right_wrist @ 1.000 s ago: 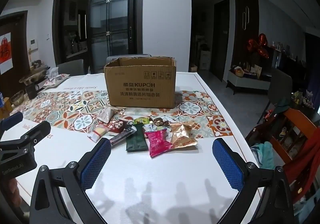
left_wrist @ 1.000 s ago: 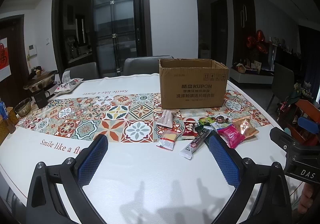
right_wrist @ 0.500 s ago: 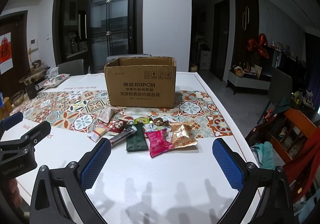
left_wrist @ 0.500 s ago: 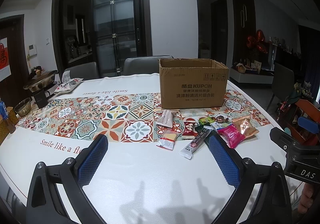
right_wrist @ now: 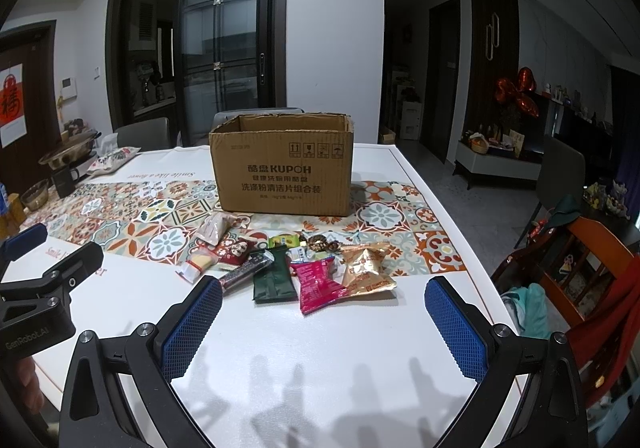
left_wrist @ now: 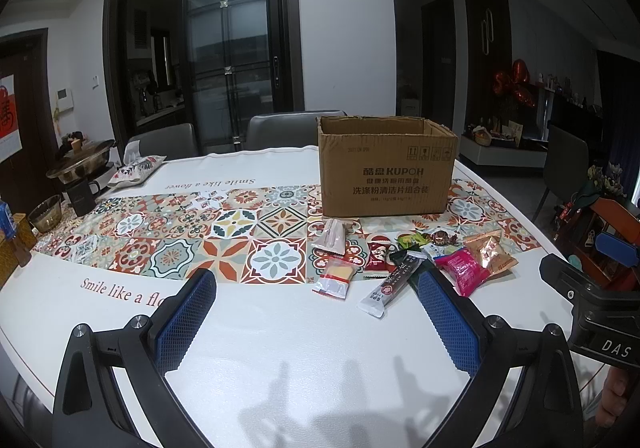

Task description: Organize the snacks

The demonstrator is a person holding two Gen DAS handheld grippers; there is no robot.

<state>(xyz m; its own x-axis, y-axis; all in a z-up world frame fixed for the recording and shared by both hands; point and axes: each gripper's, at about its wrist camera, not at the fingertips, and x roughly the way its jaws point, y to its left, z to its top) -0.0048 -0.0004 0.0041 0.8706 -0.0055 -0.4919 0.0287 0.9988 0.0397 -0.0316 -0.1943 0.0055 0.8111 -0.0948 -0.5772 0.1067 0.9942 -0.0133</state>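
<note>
Hovering wide apart, right gripper (right_wrist: 324, 324) faces snacks (right_wrist: 320, 272) before cardboard box (right_wrist: 282, 164)

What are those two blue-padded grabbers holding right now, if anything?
Nothing. The left hand-held gripper and the right hand-held gripper are both open, above the table, short of the snacks.
</note>
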